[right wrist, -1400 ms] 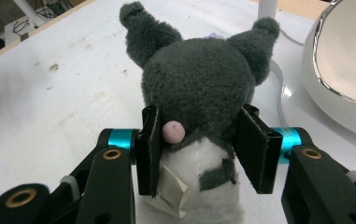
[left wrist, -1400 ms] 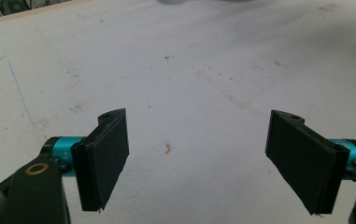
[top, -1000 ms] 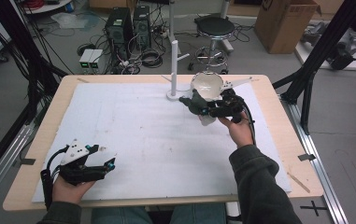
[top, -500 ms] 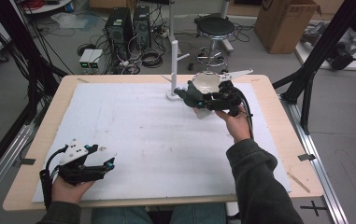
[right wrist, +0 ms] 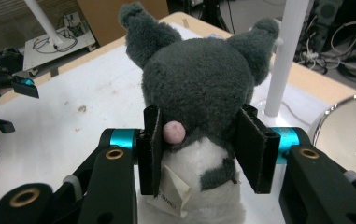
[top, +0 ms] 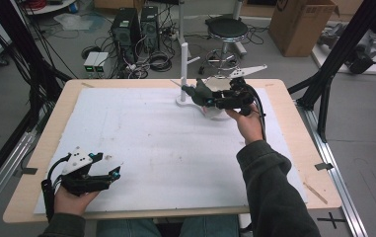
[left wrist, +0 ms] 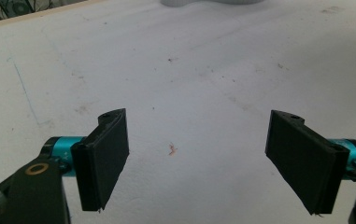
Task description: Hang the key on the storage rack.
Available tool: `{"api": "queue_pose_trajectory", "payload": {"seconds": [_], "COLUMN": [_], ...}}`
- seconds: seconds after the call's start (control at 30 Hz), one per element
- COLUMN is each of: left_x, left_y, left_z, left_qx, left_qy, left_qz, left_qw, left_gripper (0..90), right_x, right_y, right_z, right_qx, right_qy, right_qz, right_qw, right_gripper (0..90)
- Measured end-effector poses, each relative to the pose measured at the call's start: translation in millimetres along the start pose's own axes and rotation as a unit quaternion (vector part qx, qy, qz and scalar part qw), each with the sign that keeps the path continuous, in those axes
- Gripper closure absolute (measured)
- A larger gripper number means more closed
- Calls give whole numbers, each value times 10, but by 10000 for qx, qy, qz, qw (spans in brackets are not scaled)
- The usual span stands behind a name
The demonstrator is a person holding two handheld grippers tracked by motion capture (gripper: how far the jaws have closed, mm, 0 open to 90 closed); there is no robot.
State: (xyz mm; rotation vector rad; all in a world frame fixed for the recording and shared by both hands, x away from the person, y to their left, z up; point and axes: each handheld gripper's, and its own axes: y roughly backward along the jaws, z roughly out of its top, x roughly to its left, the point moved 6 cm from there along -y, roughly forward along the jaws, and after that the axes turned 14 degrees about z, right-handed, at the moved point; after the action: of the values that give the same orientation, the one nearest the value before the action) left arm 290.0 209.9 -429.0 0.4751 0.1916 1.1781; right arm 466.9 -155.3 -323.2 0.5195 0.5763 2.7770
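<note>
Your right gripper (right wrist: 199, 154) is clamped on the plush toy (right wrist: 199, 88), pads squeezing its soft body just under the grey head, ears pointing away from you, so it can't flop. In the high view the toy sits at about one o'clock on the white mat (top: 141, 143), beside the white stand (top: 184, 74) and the round bowl (right wrist: 348, 130). Your left gripper (left wrist: 203, 158) rests at seven o'clock, jaws wide apart, holding nothing, keeping clear.

A light wooden tabletop (top: 294, 148) carries a white sheet (top: 166, 133), smudged in places; a white post stand (top: 184, 69) rests near its far edge
</note>
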Motion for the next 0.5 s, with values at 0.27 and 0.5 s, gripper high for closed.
{"api": "queue_pose_trajectory", "payload": {"seconds": [0.27, 0.5], "left_x": [5, 21], "left_y": [5, 14], "left_z": [1, -2], "left_qx": [-7, -13], "left_qy": [1, 24], "left_qz": [15, 42], "left_qw": [10000, 10000], "left_gripper": [218, 218], "right_x": [0, -4], "right_y": [1, 38], "right_z": [152, 268], "right_qx": [-55, -178], "right_qy": [52, 46], "right_qz": [3, -12], "right_qw": [10000, 9998], "right_gripper": [567, 567]}}
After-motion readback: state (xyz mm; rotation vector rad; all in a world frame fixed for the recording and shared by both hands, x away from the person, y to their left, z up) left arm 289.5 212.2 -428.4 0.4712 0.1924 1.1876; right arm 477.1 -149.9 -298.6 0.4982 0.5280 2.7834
